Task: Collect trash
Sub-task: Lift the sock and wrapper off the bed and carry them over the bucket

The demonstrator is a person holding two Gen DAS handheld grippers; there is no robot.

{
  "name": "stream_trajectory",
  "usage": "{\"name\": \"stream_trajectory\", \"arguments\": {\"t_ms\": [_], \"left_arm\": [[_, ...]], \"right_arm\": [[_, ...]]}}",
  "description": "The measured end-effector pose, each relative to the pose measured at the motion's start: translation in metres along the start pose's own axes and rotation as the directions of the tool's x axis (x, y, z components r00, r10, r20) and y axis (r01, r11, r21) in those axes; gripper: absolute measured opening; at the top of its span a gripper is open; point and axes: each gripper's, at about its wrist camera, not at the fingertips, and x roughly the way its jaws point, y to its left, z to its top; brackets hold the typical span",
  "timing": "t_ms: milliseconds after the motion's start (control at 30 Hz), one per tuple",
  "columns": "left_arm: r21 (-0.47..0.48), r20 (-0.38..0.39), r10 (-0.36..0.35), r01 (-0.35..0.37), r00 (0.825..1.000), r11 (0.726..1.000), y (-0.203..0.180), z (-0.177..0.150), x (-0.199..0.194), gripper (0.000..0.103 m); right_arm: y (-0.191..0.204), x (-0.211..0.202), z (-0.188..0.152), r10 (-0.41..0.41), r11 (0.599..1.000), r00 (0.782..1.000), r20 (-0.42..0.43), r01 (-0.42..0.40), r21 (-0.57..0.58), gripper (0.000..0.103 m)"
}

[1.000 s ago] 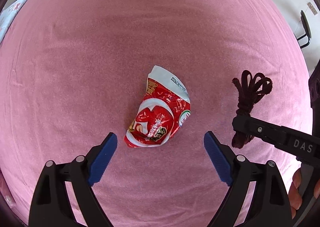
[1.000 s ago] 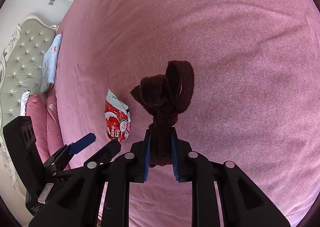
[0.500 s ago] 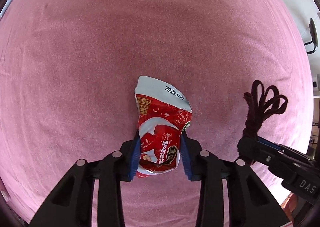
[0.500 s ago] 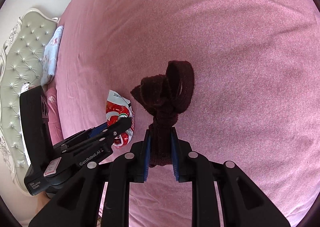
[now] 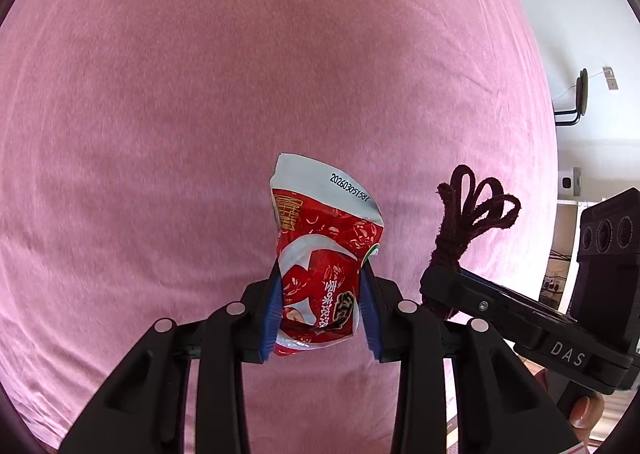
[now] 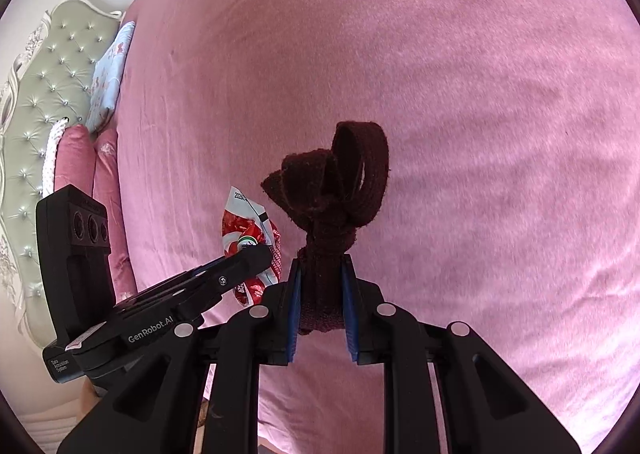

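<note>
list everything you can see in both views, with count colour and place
snack wrapper: 1, red and white, clamped in the left tool
knotted cord bundle: 1, dark maroon, clamped in the right tool
bed cover: 1, pink, fills both views under the tools
headboard: 1, pale green, tufted, far left in the right view
pillows: 2 pink against the headboard; 1 light blue floral beside them
left tool: 1, black with blue pads, shut on the wrapper
right tool: 1, black with blue pads, shut on the cord
</note>
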Motion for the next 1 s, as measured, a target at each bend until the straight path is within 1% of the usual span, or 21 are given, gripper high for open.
{"name": "stream_trajectory", "arguments": {"t_ms": [100,200,300,400,467,567,600,633,667,833,1000], "left_arm": [[-0.004,-0.015,-0.036,0.036,0.999,0.999,-0.005,-0.032,-0.005,0.035],[0.018,-0.026,-0.041,0.041,0.999,0.999,-0.020,-0.058,-0.007,0.035],[0.050,-0.038,-0.049,0.051,0.998,0.997,-0.037,-0.079,-0.007,0.035],[0.093,-0.062,-0.053,0.058,0.997,0.994,-0.051,-0.111,-0.001,0.035],[0.126,-0.087,-0.057,0.067,0.995,0.990,-0.079,-0.134,0.019,0.035],[0.186,-0.123,-0.053,0.075,0.991,0.980,-0.104,-0.162,0.031,0.035],[0.202,-0.136,-0.053,0.080,0.989,0.976,-0.123,-0.163,0.041,0.035],[0.218,-0.150,-0.053,0.085,0.987,0.972,-0.134,-0.171,0.046,0.035],[0.237,-0.159,-0.050,0.087,0.986,0.967,-0.140,-0.183,0.045,0.035],[0.337,-0.213,-0.030,0.102,0.977,0.936,-0.204,-0.229,0.069,0.036],[0.437,-0.252,-0.010,0.123,0.968,0.891,-0.277,-0.280,0.096,0.036]], "right_arm": [[-0.014,-0.015,-0.035,-0.013,1.000,1.000,-0.008,0.013,0.006,0.019],[-0.032,-0.030,-0.069,0.010,0.999,1.000,-0.010,-0.010,0.049,0.019],[-0.049,-0.047,-0.102,0.006,0.998,1.000,0.005,-0.006,0.064,0.019],[-0.065,-0.062,-0.132,0.004,0.995,1.000,0.029,-0.007,0.102,0.019],[-0.076,-0.073,-0.151,0.002,0.991,0.999,0.051,-0.009,0.132,0.019],[-0.096,-0.089,-0.179,-0.005,0.984,0.996,0.089,-0.011,0.177,0.019],[-0.103,-0.094,-0.188,-0.007,0.980,0.995,0.104,-0.014,0.197,0.019],[-0.111,-0.100,-0.197,-0.006,0.977,0.993,0.118,-0.020,0.214,0.019],[-0.119,-0.106,-0.207,-0.005,0.973,0.991,0.133,-0.026,0.230,0.019],[-0.162,-0.143,-0.251,-0.021,0.955,0.978,0.207,-0.041,0.293,0.019],[-0.221,-0.182,-0.303,-0.022,0.928,0.964,0.265,-0.079,0.365,0.019]]}}
